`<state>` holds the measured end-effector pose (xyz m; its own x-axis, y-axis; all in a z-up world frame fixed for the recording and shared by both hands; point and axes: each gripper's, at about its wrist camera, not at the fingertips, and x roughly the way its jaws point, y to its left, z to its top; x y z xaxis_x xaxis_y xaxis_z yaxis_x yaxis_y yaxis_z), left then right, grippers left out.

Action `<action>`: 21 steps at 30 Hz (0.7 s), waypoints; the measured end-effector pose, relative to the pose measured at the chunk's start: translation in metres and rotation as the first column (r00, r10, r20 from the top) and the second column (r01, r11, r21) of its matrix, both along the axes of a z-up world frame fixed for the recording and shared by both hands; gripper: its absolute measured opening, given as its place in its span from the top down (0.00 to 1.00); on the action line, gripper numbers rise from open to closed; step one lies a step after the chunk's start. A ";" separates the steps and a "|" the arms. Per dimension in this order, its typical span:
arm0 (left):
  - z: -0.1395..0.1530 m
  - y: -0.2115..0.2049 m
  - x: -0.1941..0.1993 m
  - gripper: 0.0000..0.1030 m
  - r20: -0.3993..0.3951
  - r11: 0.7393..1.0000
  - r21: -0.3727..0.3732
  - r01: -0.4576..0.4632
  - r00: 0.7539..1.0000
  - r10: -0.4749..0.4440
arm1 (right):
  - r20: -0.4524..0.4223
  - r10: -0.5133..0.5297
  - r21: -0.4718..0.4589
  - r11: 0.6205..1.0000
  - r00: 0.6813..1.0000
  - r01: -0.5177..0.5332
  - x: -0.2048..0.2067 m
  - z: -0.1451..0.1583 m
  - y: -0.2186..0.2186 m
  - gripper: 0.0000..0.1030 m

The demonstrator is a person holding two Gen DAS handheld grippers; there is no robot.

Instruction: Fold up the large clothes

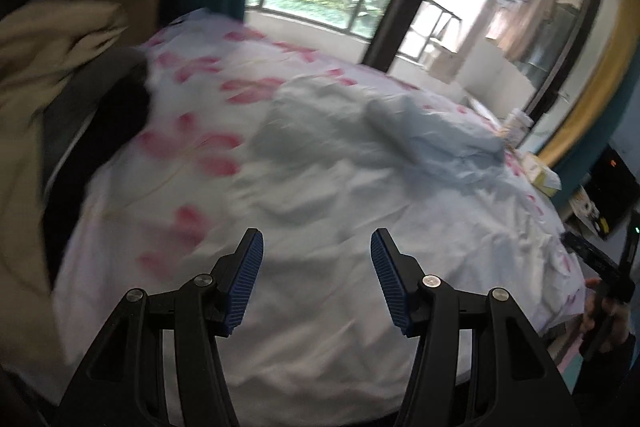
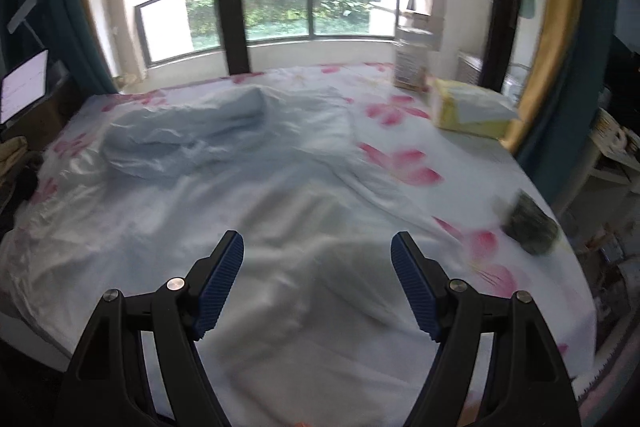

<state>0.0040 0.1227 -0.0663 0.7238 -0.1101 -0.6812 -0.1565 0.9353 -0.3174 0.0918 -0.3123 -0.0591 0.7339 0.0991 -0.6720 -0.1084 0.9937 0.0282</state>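
Bedroom bed with white pink-petal sheet [image 2: 400,131], crumpled pale-blue large garment [image 2: 192,139] lying ahead of both, left gripper [image 1: 316,247] and right gripper [image 2: 318,247] jaws apart, empty, probably approaching to grab its edges.

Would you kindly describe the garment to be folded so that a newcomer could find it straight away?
Start at the bed, whose white sheet bears pink flowers. On its middle lies a crumpled pale blue garment, bunched toward the window side. It is the only plain blue cloth there; the yellow-and-white package and the dark bundle sit at the right edge.
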 end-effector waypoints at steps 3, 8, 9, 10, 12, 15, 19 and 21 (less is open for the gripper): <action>-0.012 0.013 -0.014 0.42 -0.033 0.999 0.014 -0.040 0.999 0.040 | -0.016 -0.048 -0.010 0.999 0.999 0.048 -0.009 -0.007 -0.026 0.26; -0.022 0.030 -0.028 0.41 -0.042 0.993 0.059 -0.103 0.994 0.105 | -0.028 -0.154 -0.019 0.988 0.988 0.153 -0.022 -0.015 -0.069 0.26; -0.023 0.031 -0.028 0.41 -0.043 0.992 0.067 -0.104 0.993 0.107 | -0.030 -0.167 -0.017 0.986 0.986 0.166 -0.025 -0.016 -0.075 0.26; -0.025 0.032 -0.027 0.40 -0.050 0.992 0.073 -0.101 0.993 0.105 | -0.034 -0.179 -0.010 0.984 0.983 0.179 -0.026 -0.017 -0.083 0.26; -0.028 0.032 -0.026 0.40 -0.057 0.993 0.075 -0.094 0.993 0.099 | -0.038 -0.187 0.006 0.982 0.982 0.188 -0.028 -0.020 -0.091 0.26; -0.033 0.031 -0.026 0.39 -0.072 0.994 0.068 -0.081 0.994 0.086 | -0.068 -0.205 0.012 0.979 0.976 0.206 -0.029 -0.029 -0.099 0.26; -0.035 0.026 -0.026 0.39 -0.075 0.994 0.087 -0.065 0.995 0.072 | -0.097 -0.225 0.073 0.970 0.970 0.232 -0.029 -0.039 -0.111 0.26; -0.035 0.026 -0.024 0.39 -0.081 0.994 0.089 -0.065 0.994 0.072 | -0.078 -0.224 0.052 0.972 0.972 0.228 -0.031 -0.037 -0.107 0.26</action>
